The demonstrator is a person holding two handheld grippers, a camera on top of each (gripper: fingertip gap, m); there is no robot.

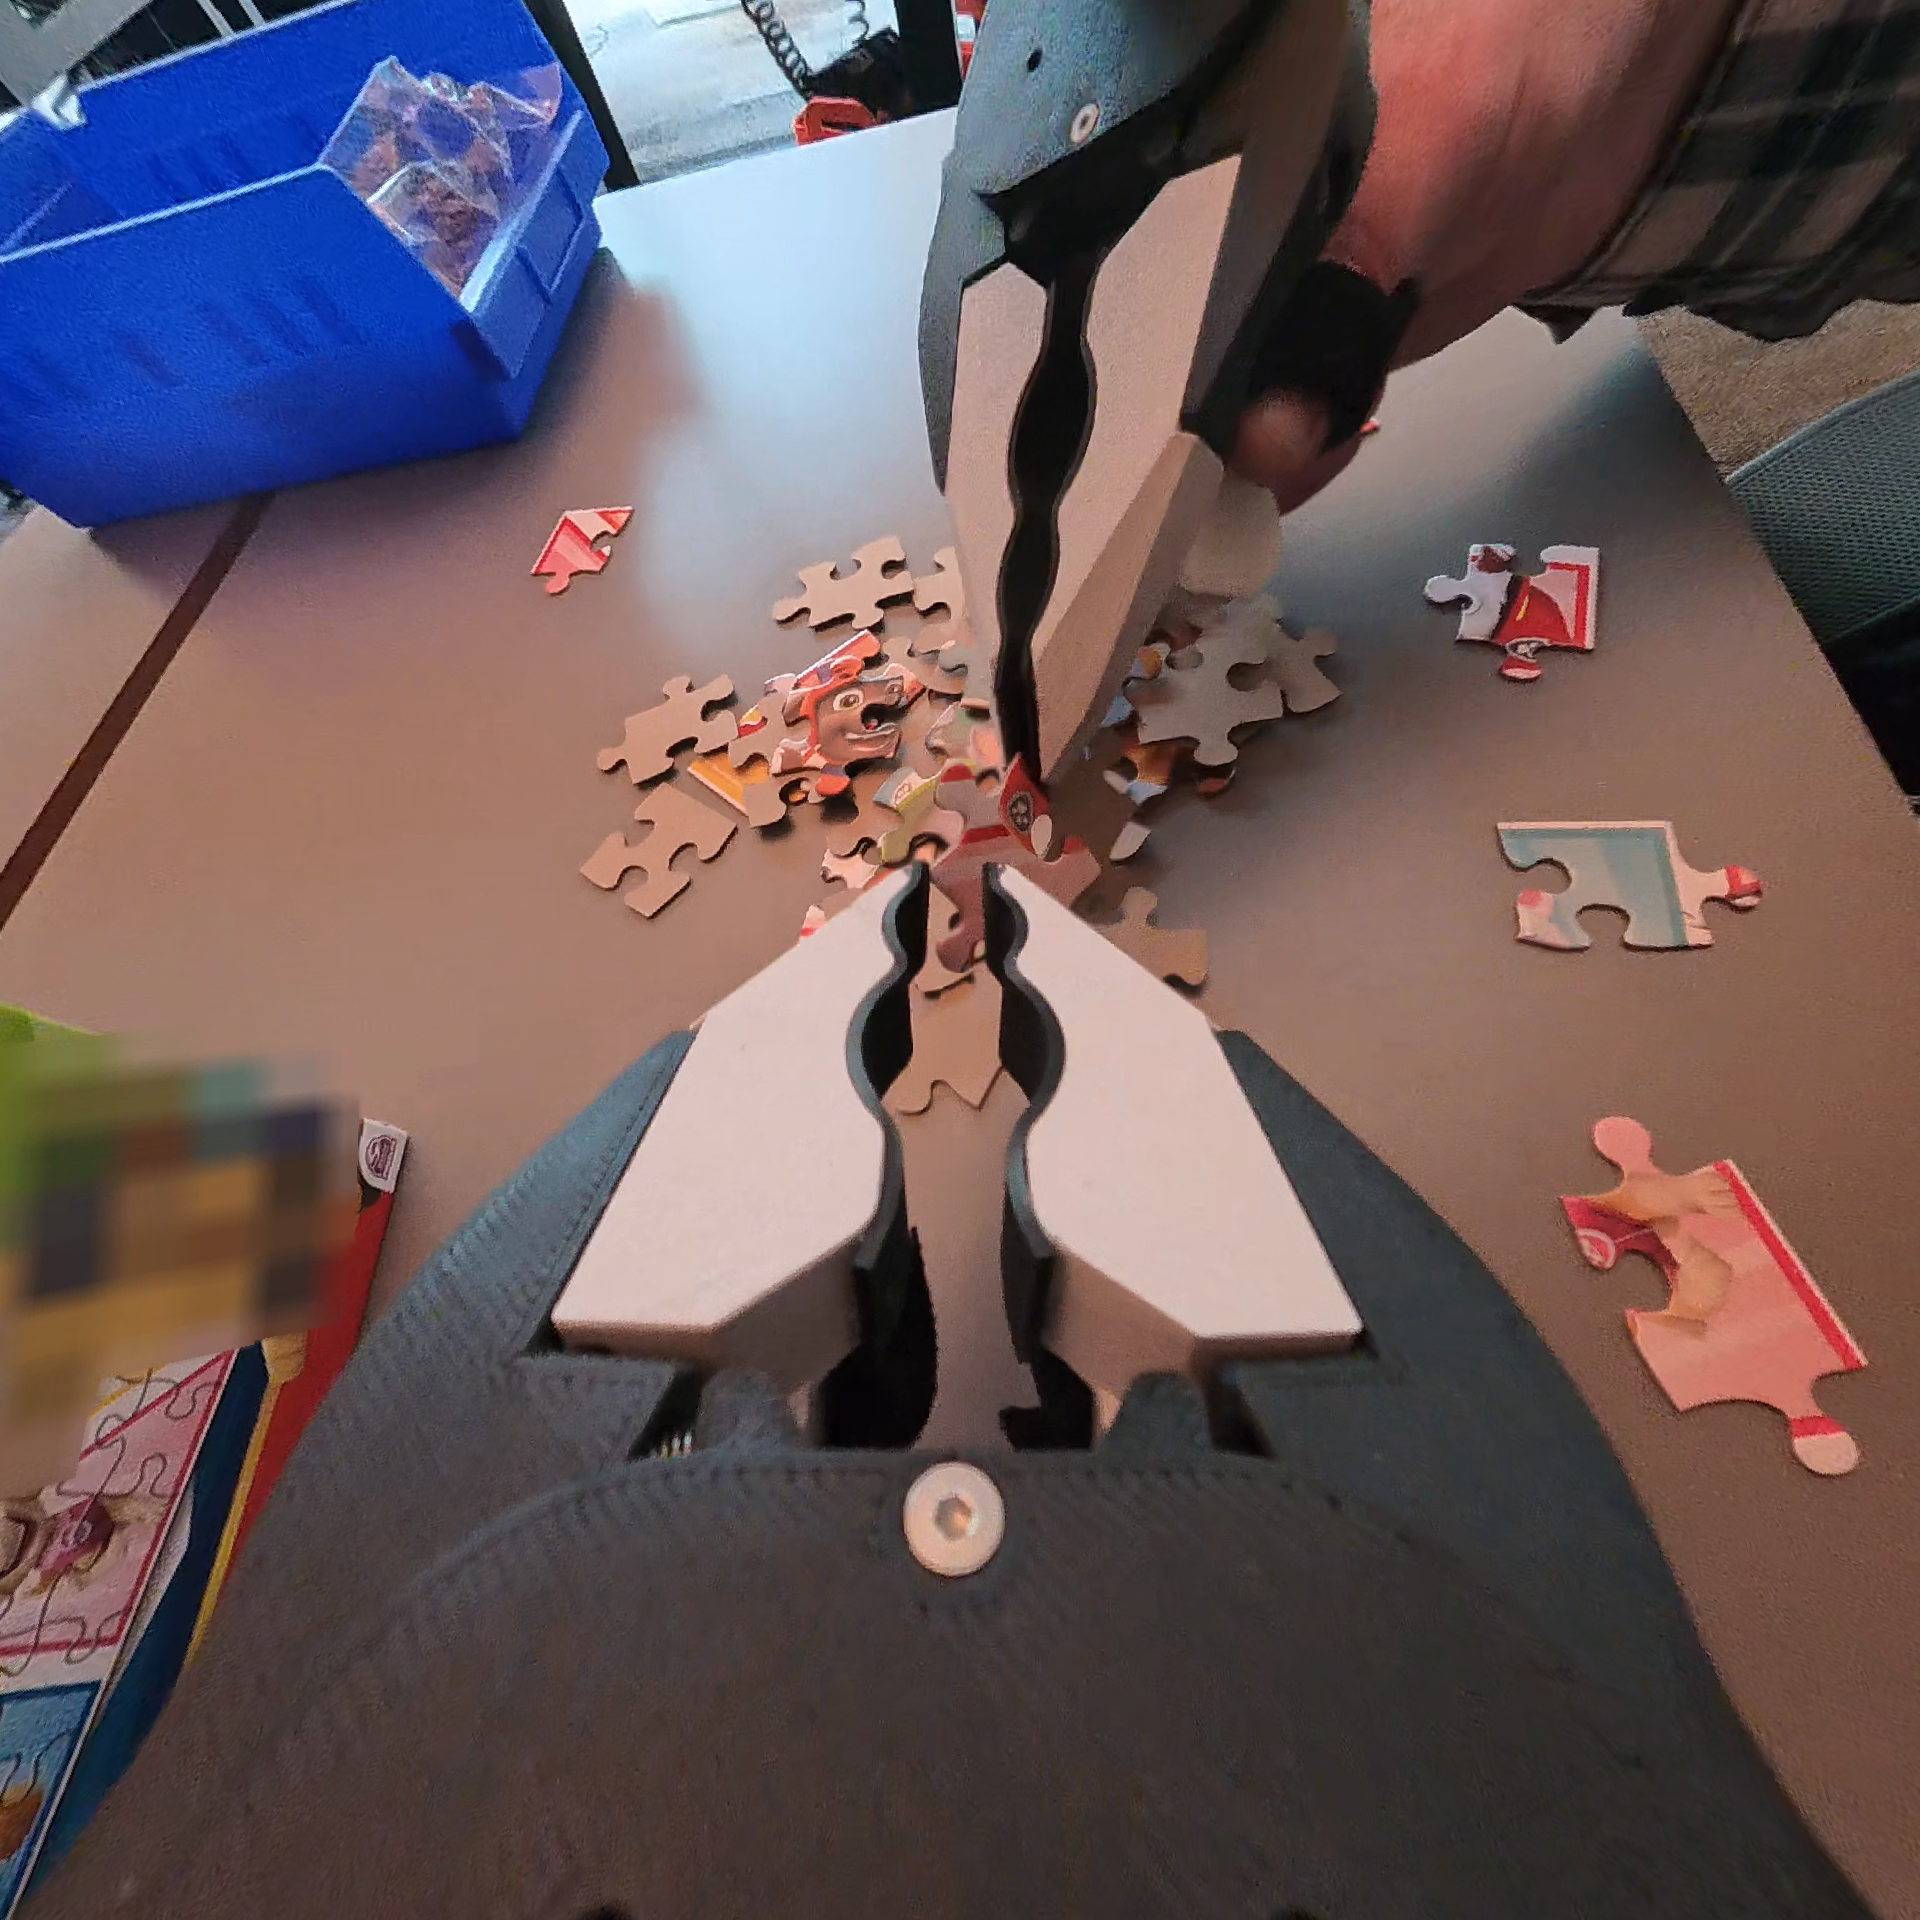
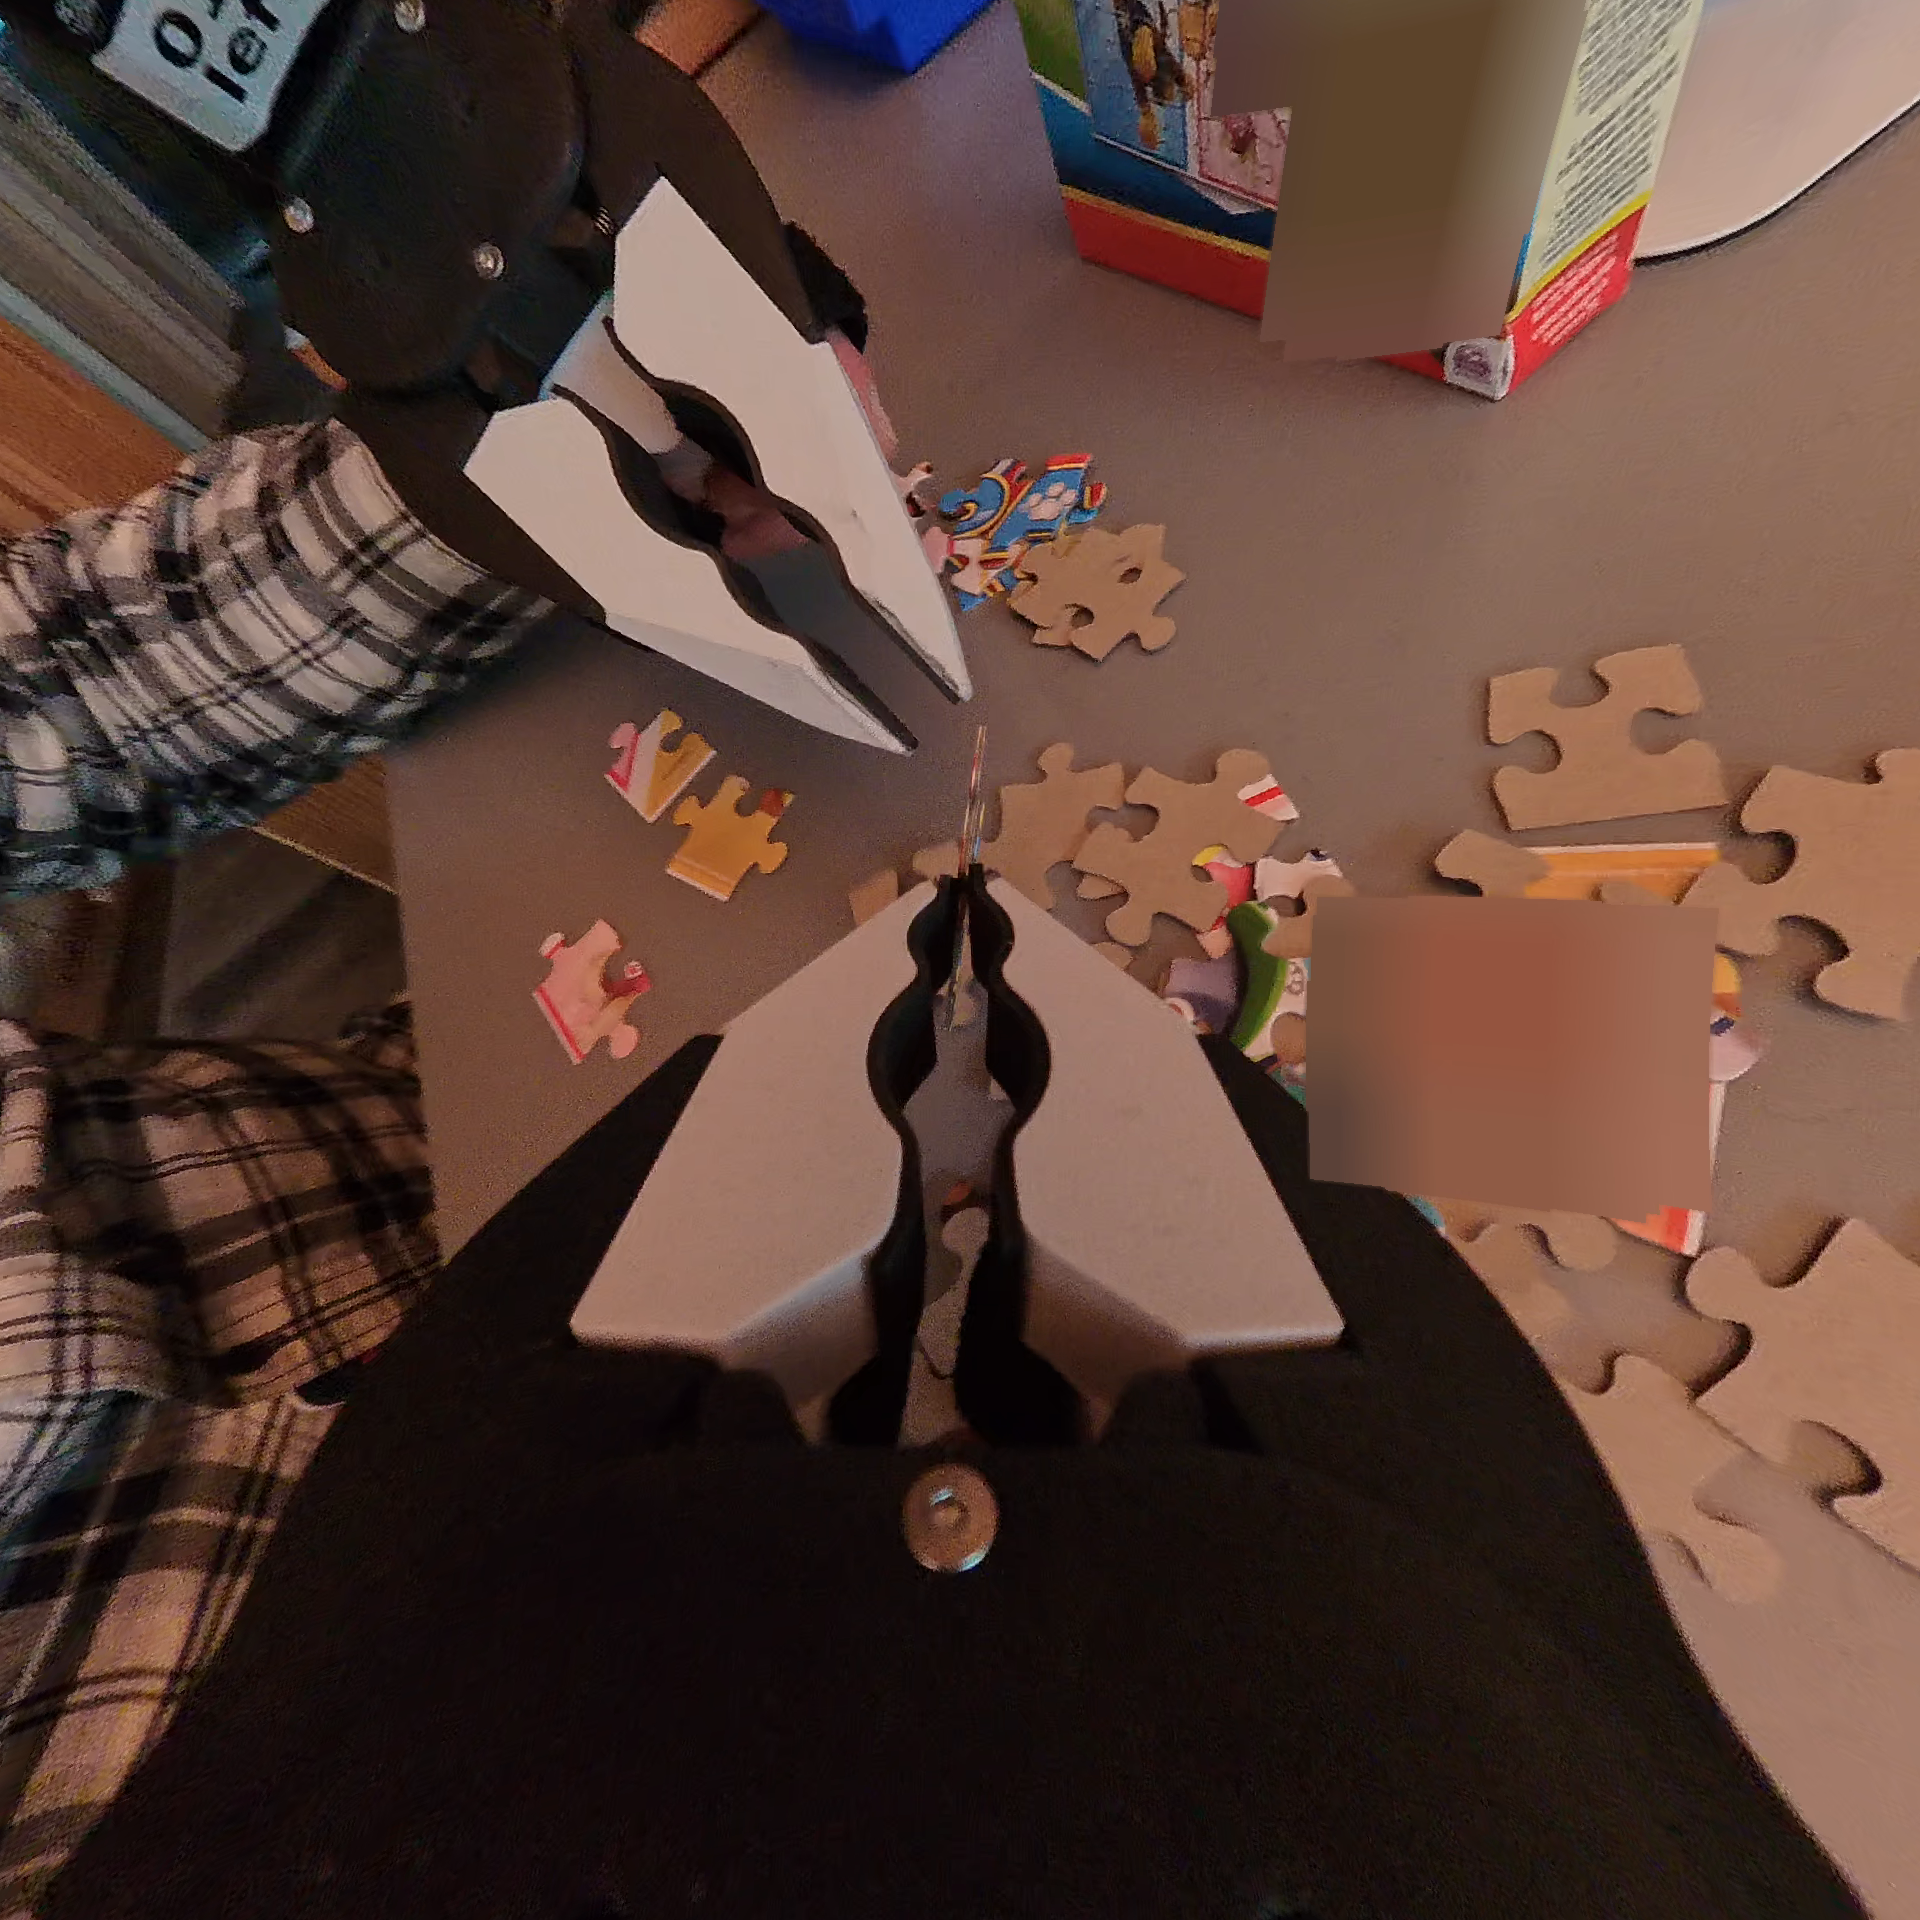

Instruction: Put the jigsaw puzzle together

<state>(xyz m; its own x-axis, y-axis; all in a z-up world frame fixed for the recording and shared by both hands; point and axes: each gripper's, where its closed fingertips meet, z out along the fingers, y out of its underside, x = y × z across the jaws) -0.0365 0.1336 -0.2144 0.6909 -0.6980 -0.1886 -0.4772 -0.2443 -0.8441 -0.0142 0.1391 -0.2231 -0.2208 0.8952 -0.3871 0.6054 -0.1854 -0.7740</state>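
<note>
Left tongs point(image 1: 954, 883): slightly parted, a narrow gap between the tips; they hovered low over the near edge of the pile and gripped nothing. In the right wrist view they point(image 2: 940, 717) showed at upper left, tips apart and pointing down toward the table, with nothing between them.
Right tongs point(image 2: 964, 883): clenched on a puzzle piece point(image 2: 975, 821), which stood edge-on and thin between the tips, rising just past them. In the left wrist view the right tongs point(image 1: 1029, 764) came down from above with tips together at a red-and-white piece point(image 1: 1013, 821) at the top of the pile.
Hand point(image 1: 1475, 177): held the right tongs, with a plaid sleeve point(image 1: 1787, 166) at the wrist.
Pile point(image 1: 831, 727): loose pieces heaped at the middle of the grey table point(image 1: 364, 831), many lying cardboard side up, a few picture side up.
Stray pieces: a red-and-white piece point(image 1: 580, 545) lay left of the pile; three more point(image 1: 1519, 608), point(image 1: 1621, 883), point(image 1: 1725, 1288) lay well apart on the right side of the table.
Puzzle box point(image 1: 156, 1403): flat on the table at the near left in the left wrist view; in the right wrist view it point(image 2: 1164, 156) stood at the far side of the table.
Blue bin point(image 1: 260, 291): on the far left corner of the table, with clear plastic wrapping point(image 1: 447, 156) inside.
</note>
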